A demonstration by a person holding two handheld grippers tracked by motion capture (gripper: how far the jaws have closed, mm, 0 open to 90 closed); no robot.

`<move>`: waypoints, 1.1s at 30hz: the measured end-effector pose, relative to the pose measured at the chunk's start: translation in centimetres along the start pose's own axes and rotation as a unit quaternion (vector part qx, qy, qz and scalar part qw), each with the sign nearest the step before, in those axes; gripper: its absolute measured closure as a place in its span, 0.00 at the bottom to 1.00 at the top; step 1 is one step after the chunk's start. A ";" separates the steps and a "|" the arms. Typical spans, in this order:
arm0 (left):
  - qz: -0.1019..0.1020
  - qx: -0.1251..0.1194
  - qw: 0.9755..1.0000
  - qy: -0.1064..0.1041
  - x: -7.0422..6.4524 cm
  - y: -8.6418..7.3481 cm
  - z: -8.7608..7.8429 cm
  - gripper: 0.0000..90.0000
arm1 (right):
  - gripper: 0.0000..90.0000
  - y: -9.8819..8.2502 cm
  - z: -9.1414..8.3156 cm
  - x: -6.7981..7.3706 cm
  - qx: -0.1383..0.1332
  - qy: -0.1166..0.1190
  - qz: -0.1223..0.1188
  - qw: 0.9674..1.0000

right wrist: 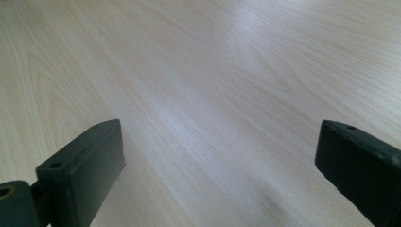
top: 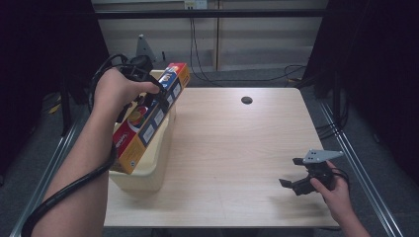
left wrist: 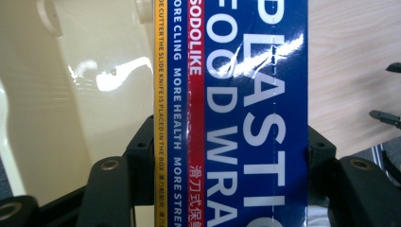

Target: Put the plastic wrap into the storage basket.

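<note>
A long plastic food wrap box [top: 141, 131], blue, red and yellow, hangs tilted over a cream bin [top: 143, 173] at the table's left side. My left gripper [top: 150, 98] is shut on the box near its upper half. In the left gripper view the black jaws clamp both sides of the box [left wrist: 246, 94], with the bin's inner wall [left wrist: 71, 94] behind it. My right gripper [top: 289, 171] rests low near the table's front right, open with nothing between its jaws. The right gripper view has the open right gripper [right wrist: 217, 161] over bare wood [right wrist: 213, 71].
The light wooden table [top: 237, 148] has a small dark round hole [top: 246, 100] near its far edge. Black cables trail on the floor behind the table. The bin stands at the table's front left corner. Metal rails run along both sides.
</note>
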State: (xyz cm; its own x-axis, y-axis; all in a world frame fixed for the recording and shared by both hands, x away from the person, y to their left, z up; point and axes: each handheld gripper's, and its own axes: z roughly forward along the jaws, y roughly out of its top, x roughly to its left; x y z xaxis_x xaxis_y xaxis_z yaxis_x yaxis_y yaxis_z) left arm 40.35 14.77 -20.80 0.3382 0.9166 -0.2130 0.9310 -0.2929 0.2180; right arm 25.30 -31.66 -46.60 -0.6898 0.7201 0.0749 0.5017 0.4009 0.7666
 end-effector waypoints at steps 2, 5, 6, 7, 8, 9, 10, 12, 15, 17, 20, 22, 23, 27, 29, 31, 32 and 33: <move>-0.007 -0.002 1.000 0.002 0.1 -0.1 -0.1 0.45 | 0.02 0.0 0.0 0.0 0.000 -0.002 -0.001 1.000; -0.013 -0.004 1.000 0.006 0.4 -0.2 -0.3 0.45 | 0.02 0.0 0.0 0.0 0.000 -0.002 -0.001 1.000; -0.015 -0.005 1.000 0.008 0.4 -0.3 -0.4 0.45 | 0.02 0.0 0.0 0.0 0.000 -0.002 -0.001 1.000; -0.017 -0.006 1.000 0.007 0.5 -0.4 -0.4 0.45 | 0.02 0.0 0.0 0.0 -0.001 -0.002 -0.002 1.000; -0.018 -0.009 1.000 0.007 0.6 -0.4 -0.5 0.45 | 0.02 0.0 0.0 0.0 0.000 -0.001 -0.001 1.000; -0.019 -0.007 1.000 0.010 0.7 -0.5 -0.6 0.45 | 0.02 0.0 0.0 0.0 0.001 -0.002 -0.001 1.000; -0.022 -0.008 1.000 0.008 0.7 -0.5 -0.6 0.45 | 0.02 0.0 0.0 0.1 0.001 -0.002 -0.001 1.000; -0.024 -0.007 1.000 0.011 0.9 -0.6 -0.7 0.45 | 0.02 0.0 0.0 0.1 0.001 -0.003 -0.001 1.000; -0.025 -0.010 0.999 0.017 1.1 -0.7 -0.7 0.45 | 0.02 0.0 -0.1 0.1 0.001 -0.002 -0.001 1.000; -0.031 -0.014 0.999 0.017 1.3 -0.8 -0.7 0.45 | 0.02 0.0 -0.1 0.1 0.001 -0.002 -0.001 1.000; -0.034 -0.014 0.999 0.021 1.5 -1.0 -0.6 0.45 | 0.02 0.0 0.0 0.1 0.002 -0.002 -0.002 1.000; -0.037 -0.012 0.999 0.019 1.7 -1.1 -0.5 0.45 | 0.02 0.0 0.0 0.1 0.004 0.000 -0.004 1.000; -0.038 -0.012 0.999 0.020 1.8 -1.1 -0.5 0.45 | 0.02 0.0 0.1 0.1 0.004 0.000 -0.005 1.000; -0.042 -0.012 0.999 0.020 2.2 -1.2 -0.4 0.45 | 0.02 0.0 0.0 0.1 0.004 0.000 -0.004 1.000; -0.047 -0.012 0.999 0.020 2.3 -1.3 -0.3 0.45 | 0.02 0.0 0.0 0.1 0.004 0.001 -0.003 1.000; -0.049 -0.014 0.999 0.021 2.5 -1.4 -0.3 0.45 | 0.02 0.0 0.0 0.1 0.003 0.003 -0.003 1.000; -0.049 -0.014 0.999 0.021 2.5 -1.4 -0.3 0.45 | 0.02 0.0 0.0 0.1 0.003 0.003 -0.003 1.000; -0.049 -0.013 0.999 0.020 2.6 -1.4 -0.3 0.45 | 0.02 0.0 0.0 0.1 0.004 0.003 -0.003 1.000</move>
State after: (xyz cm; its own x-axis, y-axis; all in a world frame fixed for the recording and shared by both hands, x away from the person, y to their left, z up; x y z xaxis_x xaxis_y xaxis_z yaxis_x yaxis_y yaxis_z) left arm 39.87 17.62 -21.40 0.2392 0.9510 -0.1957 0.9554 -0.1947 0.2219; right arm 25.23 -31.57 -46.55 -0.6954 0.7148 0.0740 0.5014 0.4089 0.7625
